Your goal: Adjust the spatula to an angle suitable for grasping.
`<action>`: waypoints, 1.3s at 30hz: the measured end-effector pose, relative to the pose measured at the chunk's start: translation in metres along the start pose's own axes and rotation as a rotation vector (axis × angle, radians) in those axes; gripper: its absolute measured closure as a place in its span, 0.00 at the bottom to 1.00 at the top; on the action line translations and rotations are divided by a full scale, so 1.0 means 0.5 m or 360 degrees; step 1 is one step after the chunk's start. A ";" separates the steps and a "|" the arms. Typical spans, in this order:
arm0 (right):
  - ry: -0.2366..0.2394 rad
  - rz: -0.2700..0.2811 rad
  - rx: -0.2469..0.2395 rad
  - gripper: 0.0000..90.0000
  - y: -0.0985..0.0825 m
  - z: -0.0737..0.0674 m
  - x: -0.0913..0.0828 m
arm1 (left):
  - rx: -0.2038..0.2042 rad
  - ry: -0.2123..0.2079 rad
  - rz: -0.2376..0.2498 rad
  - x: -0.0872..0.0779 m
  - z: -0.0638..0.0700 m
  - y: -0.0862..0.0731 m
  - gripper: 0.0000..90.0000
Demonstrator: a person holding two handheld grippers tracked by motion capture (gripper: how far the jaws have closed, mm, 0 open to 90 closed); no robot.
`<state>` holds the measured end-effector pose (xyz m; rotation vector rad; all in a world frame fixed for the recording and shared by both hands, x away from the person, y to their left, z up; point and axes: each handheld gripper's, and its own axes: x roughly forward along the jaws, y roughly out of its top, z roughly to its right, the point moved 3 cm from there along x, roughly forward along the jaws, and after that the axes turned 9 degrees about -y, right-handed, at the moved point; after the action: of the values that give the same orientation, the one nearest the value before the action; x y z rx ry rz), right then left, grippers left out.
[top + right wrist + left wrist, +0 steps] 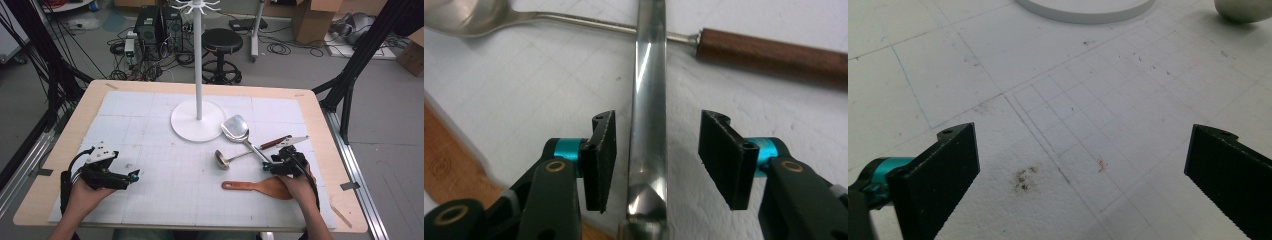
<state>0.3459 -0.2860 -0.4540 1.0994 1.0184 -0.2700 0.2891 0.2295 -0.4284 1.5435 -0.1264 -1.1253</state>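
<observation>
Straddling the spatula handle [647,115], the right claw [656,160] stands half apart, pads clear of the steel on both sides. Closing off-centre could likely tip or skid the slick handle. That handle runs from the claw toward the stand [198,120], crossing the ladle [223,159]. Left claw [1080,165] gapes wide, holding nothing.
</observation>
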 end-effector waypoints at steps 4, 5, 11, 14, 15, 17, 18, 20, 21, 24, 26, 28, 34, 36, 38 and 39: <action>-0.0017 -0.0006 -0.0008 0.63 0.011 -0.002 0.010 | 0.0003 -0.0003 0.0000 0.000 0.000 0.000 0.02; -0.0017 -0.0006 -0.0008 0.63 0.011 -0.002 0.010 | 0.0003 -0.0003 0.0000 0.000 0.000 0.000 0.02; -0.0003 -0.0027 -0.0068 0.80 0.022 -0.010 0.020 | 0.0007 -0.0003 -0.0005 0.000 -0.001 0.000 0.02; -0.0008 -0.0025 -0.0069 0.81 0.022 -0.010 0.019 | 0.0008 -0.0002 -0.0004 -0.001 -0.001 0.000 0.02; -0.0011 -0.0024 -0.0074 0.82 0.021 -0.007 0.018 | 0.0008 -0.0002 -0.0004 -0.001 -0.001 0.000 0.02; -0.0008 -0.0028 -0.0069 0.82 0.017 -0.005 0.014 | 0.0003 -0.0005 0.0001 -0.001 -0.001 0.000 0.02; -0.0008 -0.0028 -0.0069 0.82 0.017 -0.005 0.014 | 0.0003 -0.0005 0.0001 -0.001 -0.001 0.000 0.02; 0.0010 -0.0030 -0.0076 0.83 0.013 -0.004 0.007 | 0.0004 -0.0001 0.0002 -0.001 -0.002 0.000 0.02; 0.0014 -0.0028 -0.0082 0.83 0.011 -0.004 0.005 | 0.0002 0.0002 0.0003 -0.001 -0.002 0.000 0.02; 0.0022 -0.0024 -0.0078 0.82 0.009 -0.004 0.003 | 0.0002 -0.0003 0.0003 0.000 -0.002 0.000 0.02; 0.0035 -0.0027 -0.0069 0.81 0.011 -0.005 0.006 | 0.0006 -0.0003 0.0002 0.000 0.000 0.001 0.02; 0.0034 -0.0028 -0.0062 0.81 0.013 -0.006 0.008 | 0.0006 -0.0004 0.0002 0.000 0.000 0.001 0.02; 0.0022 -0.0008 -0.0059 0.74 0.037 -0.010 0.020 | 0.0007 -0.0007 -0.0005 0.001 -0.001 0.001 0.02; 0.0021 -0.0013 -0.0048 0.73 0.042 -0.010 0.026 | 0.0007 -0.0006 -0.0003 0.000 -0.001 0.001 0.02; 0.0028 -0.0030 -0.0028 0.73 0.048 -0.012 0.034 | 0.0002 -0.0006 0.0000 0.001 -0.001 0.000 0.02; 0.0029 -0.0032 -0.0028 0.73 0.049 -0.012 0.037 | 0.0002 -0.0006 0.0001 0.001 -0.002 0.001 0.02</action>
<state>0.3682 -0.2639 -0.4542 1.0779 1.0467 -0.2677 0.2901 0.2297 -0.4286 1.5425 -0.1305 -1.1279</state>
